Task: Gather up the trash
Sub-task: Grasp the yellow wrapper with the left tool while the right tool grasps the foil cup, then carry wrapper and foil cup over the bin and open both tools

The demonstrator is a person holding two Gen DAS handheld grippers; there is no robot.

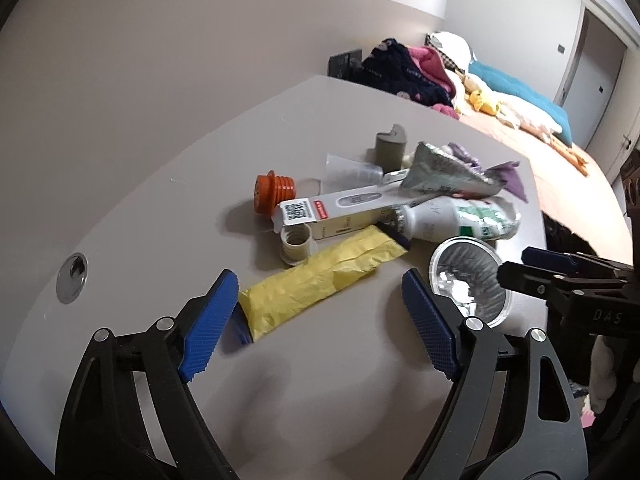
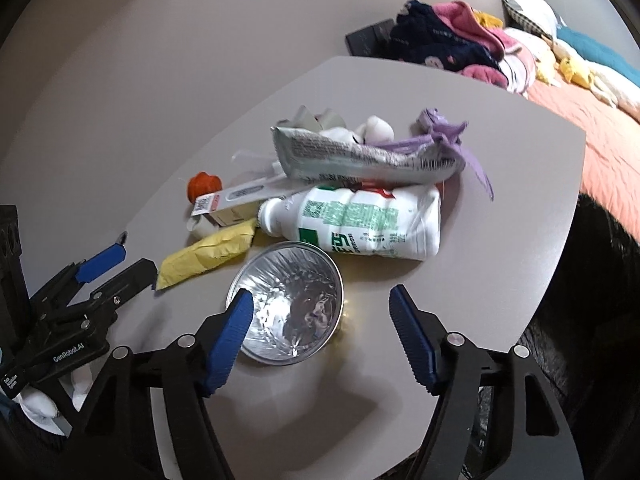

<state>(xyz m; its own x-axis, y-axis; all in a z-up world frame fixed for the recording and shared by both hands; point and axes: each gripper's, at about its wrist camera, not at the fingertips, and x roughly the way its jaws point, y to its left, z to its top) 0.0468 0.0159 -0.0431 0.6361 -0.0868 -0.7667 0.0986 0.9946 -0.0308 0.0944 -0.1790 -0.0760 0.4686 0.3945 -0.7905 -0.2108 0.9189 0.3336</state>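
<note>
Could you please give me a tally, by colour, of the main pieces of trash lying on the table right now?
Yellow: 1, the yellow wrapper
Orange: 1, the orange stopper
Silver: 2, the foil cup and the silver pouch
White: 2, the white bottle and the long box
Purple: 1, the purple scrap
Total: 7

around the white bottle (image 2: 360, 220) there is one yellow packet (image 1: 320, 280), one foil cup (image 2: 288, 304), one orange stopper (image 1: 272, 194), one long box (image 1: 340, 212), one silver wrapper (image 2: 360, 156), and two grey caps (image 1: 390, 148) (image 1: 297, 243).
</note>
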